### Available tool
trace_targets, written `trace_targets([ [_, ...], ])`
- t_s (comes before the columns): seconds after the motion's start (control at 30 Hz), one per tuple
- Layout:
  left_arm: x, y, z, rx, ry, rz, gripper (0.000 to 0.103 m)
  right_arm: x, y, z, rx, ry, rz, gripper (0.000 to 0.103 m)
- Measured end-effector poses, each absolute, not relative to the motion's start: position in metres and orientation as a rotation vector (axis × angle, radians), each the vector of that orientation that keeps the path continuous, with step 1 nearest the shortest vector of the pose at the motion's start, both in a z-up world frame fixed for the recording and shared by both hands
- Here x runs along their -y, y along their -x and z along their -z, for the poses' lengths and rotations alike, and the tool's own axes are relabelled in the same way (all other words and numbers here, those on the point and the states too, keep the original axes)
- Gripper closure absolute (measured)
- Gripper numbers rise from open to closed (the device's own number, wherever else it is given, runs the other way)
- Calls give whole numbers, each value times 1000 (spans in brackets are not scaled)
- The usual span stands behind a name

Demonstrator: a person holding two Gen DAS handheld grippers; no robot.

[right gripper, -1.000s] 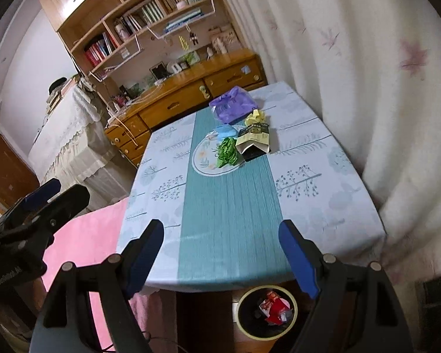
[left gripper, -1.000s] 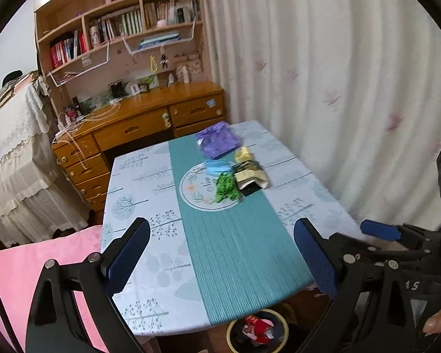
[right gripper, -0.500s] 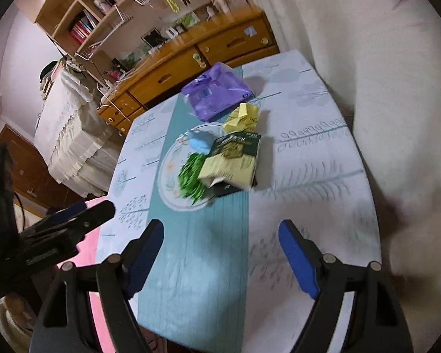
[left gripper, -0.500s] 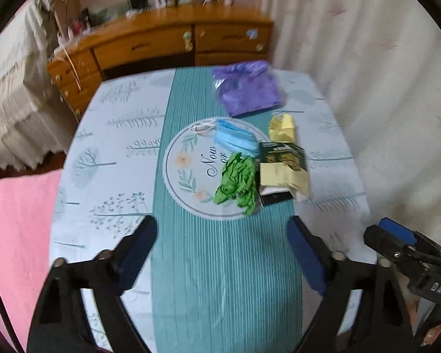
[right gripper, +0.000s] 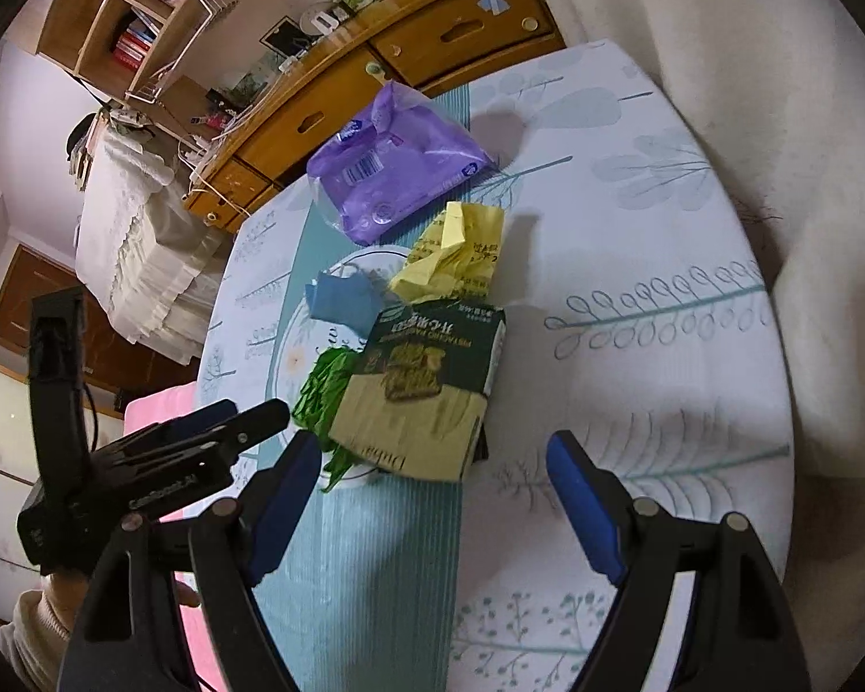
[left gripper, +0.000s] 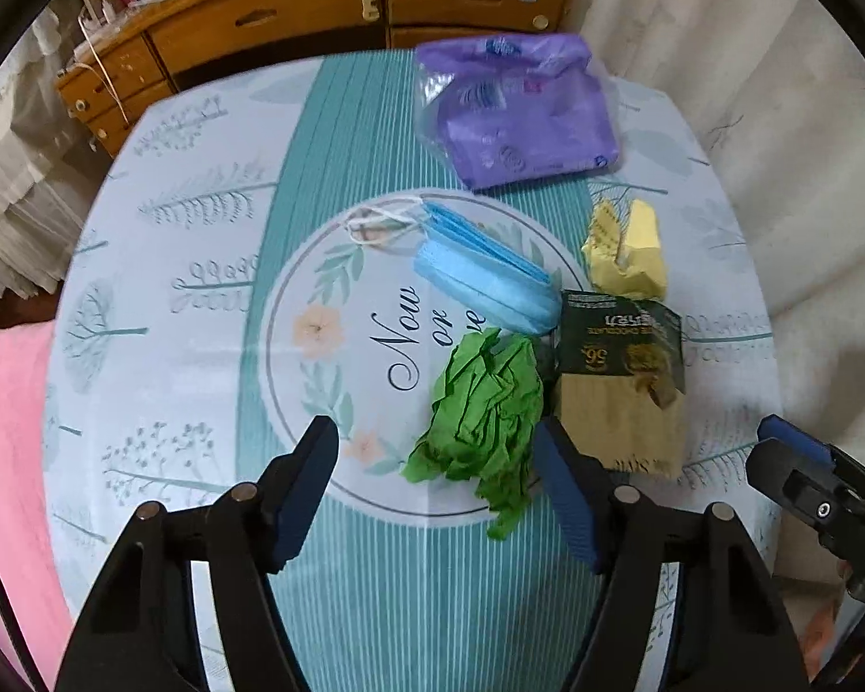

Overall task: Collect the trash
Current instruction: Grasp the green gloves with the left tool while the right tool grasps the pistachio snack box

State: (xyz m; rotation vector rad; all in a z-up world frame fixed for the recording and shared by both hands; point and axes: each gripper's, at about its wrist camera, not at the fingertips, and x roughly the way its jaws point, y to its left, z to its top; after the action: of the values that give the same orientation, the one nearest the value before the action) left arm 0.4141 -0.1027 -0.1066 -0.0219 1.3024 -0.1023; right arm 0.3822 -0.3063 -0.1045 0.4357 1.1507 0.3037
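Left gripper (left gripper: 435, 476) hangs w/ jaws spread wide, nothing btwn them; the green crumpled paper (left gripper: 481, 412) sits just ahead in the gap, nearer the right finger; no contact visible. Right gripper (right gripper: 432, 473) likewise wide apart and empty, poised at the near edge of the snack box (right gripper: 427, 389); whether the left pad touches the green wad there is hard to tell.

Table (left gripper: 161, 265) w/ pale tree-print cloth and teal runner (left gripper: 409, 594) down the middle; its near edge is cut off by the grippers in both views. Wooden dresser (left gripper: 317, 17) at far side; curtain (left gripper: 778, 132) on the right.

Trash cluster sits mid-table, right of centre: purple plastic pack (left gripper: 519, 109) farthest; snack box, dark green over tan, nearest on the right, print blurred; blue face mask (left gripper: 484, 277) left of it, ear loops white; green wad near-left of the box, touching it; yellow crumpled note (left gripper: 625, 251) smallest, btwn purple pack and box.

Right view: box hides most of the mask and green wad; shelves w/ books show far left, plus a sleeve at the bottom left corner. Left view alone shows the round "Now" print under the mask, partly covered.
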Motion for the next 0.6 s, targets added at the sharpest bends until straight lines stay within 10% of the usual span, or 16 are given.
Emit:
trace_targets([
  [0.47, 113, -437, 141, -1390, 72, 139, 35, 317, -404, 127, -1204, -495, -336, 22],
  [0.6, 106, -441, 153, -1431, 126, 129, 53, 315, -411, 133, -1219, -514, -350, 22],
])
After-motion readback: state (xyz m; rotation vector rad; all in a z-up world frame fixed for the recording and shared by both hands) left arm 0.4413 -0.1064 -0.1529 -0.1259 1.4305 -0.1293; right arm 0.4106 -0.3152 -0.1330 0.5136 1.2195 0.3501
